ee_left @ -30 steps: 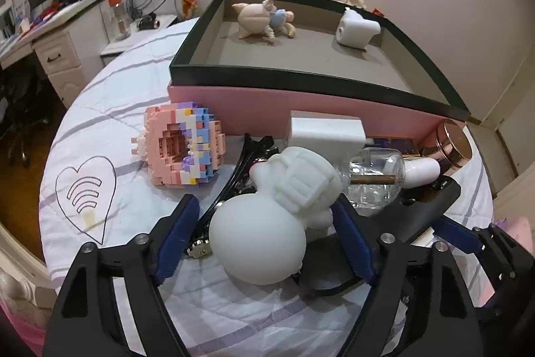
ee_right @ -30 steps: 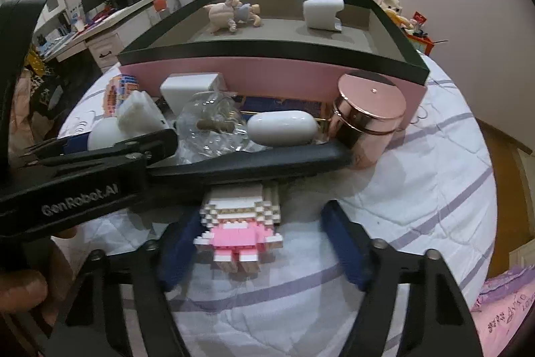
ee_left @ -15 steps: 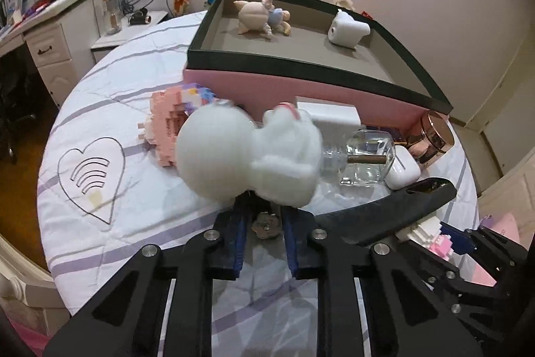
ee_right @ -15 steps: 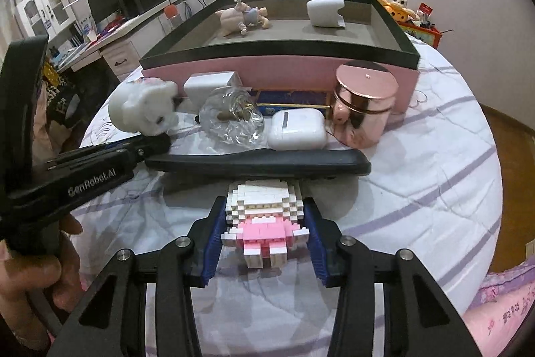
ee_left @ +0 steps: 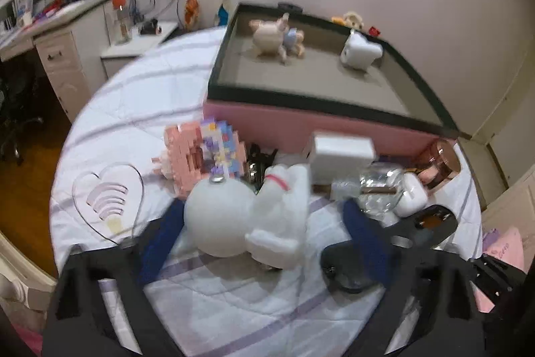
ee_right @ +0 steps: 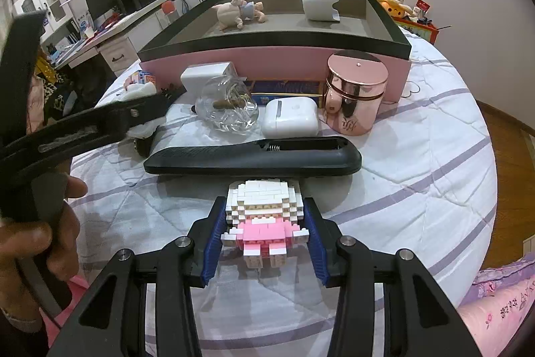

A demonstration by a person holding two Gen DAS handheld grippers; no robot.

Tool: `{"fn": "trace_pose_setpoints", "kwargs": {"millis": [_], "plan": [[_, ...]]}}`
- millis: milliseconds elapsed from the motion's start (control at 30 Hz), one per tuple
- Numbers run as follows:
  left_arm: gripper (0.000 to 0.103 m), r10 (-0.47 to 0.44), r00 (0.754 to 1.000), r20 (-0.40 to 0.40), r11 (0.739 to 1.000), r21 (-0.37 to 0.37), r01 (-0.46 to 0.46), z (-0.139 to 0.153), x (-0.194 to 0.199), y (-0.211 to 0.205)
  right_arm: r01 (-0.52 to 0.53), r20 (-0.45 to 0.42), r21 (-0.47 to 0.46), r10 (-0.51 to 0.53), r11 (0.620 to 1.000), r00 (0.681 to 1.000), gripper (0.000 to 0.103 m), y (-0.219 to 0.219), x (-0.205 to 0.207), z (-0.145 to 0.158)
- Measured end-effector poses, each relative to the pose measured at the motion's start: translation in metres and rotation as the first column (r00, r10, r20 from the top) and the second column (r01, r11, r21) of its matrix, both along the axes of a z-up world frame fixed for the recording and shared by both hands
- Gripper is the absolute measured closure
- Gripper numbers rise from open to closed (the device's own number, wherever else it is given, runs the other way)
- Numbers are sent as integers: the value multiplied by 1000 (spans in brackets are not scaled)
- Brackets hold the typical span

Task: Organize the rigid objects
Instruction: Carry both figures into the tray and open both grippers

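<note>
The right gripper [ee_right: 264, 231] clamps the brick doll [ee_right: 262, 219], ready for the box [ee_right: 274, 61] at 12 o'clock. The left gripper [ee_left: 264, 223] gapes around the white figure [ee_left: 247, 216], not gripping it

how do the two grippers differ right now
The right gripper is shut on the block figure; the left gripper is open, with the white toy lying between its fingers. The block figure is small, angular, pink and white; the white toy is bigger, rounded, plain. Both sit over the quilt.

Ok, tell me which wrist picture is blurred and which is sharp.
Left wrist view: motion-smeared, the white figurine and the tray edges streaked. Right wrist view: sharp, the brick figure crisp, glare on the copper jar.
</note>
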State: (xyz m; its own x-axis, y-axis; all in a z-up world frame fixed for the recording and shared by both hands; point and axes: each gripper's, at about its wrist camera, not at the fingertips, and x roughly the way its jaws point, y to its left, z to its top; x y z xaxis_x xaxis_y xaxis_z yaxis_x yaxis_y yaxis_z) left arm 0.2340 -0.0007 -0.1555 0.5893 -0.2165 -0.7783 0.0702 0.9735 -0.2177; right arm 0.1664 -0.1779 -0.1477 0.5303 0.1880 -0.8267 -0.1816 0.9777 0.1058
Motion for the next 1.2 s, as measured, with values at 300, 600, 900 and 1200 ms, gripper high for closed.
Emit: {"fn": "trace_pose_setpoints", "kwargs": {"millis": [300,600,900,1200], "plan": [[30,2,1000,11,999,-52,-2,-3,-8,8,-3,-3,13,3,1000,1000,58,1,-1,2],[30,11,997,74,999,-39,-8,29,-37,25,-38,-9,73,39,997,999,58,3,-13,21],[30,-8,987,159,1000,-26,13,70,-53,30,-75,60,109,68,991,996,58,4,-21,60],[30,-46,969,243,999,5,46,117,-19,16,-67,165,67,55,995,985,58,-5,19,105]]}}
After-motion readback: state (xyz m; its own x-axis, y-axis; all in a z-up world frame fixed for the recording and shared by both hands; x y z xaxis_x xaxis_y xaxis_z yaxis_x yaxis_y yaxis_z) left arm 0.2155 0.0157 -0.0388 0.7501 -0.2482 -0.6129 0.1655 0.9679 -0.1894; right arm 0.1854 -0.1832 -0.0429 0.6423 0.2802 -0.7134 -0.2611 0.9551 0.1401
